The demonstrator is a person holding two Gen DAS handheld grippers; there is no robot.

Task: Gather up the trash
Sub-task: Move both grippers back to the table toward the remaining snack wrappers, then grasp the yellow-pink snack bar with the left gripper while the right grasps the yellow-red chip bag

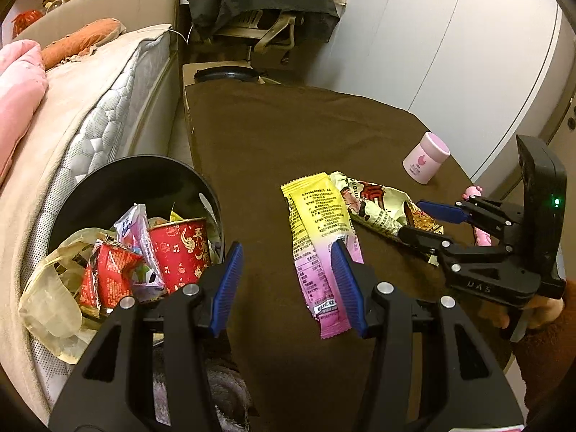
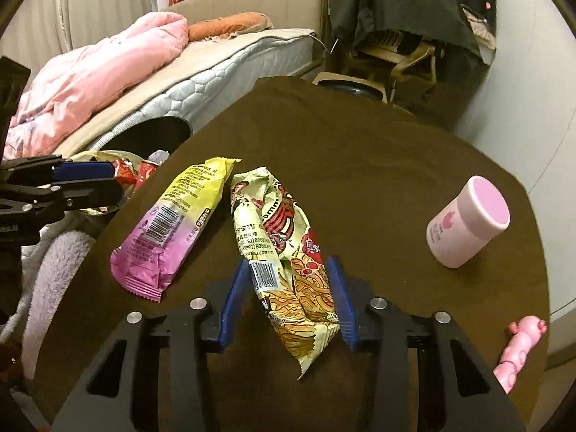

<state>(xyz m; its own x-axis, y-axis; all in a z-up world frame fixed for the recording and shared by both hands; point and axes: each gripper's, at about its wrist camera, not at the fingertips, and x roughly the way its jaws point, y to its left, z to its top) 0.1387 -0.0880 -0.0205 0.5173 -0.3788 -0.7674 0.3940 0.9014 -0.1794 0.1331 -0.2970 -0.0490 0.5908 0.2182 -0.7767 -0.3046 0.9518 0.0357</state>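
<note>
A cream and red noodle wrapper (image 2: 284,223) lies crumpled on the brown-clothed table (image 2: 360,151). My right gripper (image 2: 288,262) is down around its near end, and both blue pads touch its sides; the left wrist view shows this end pinched between the two fingers. To its left lies a yellow and pink snack wrapper (image 2: 176,223) (image 1: 316,230). My left gripper (image 1: 286,252) hangs open and empty over the table's left edge, between that wrapper and a black trash bin (image 1: 126,160). The bin holds red cups, packets and a plastic bag.
A pink and white jar (image 2: 468,223) stands at the table's right, and a pink toy (image 2: 522,345) lies near the right edge. A bed (image 1: 90,108) with pink bedding runs along the left, behind the bin. A draped chair (image 1: 266,7) stands beyond the table.
</note>
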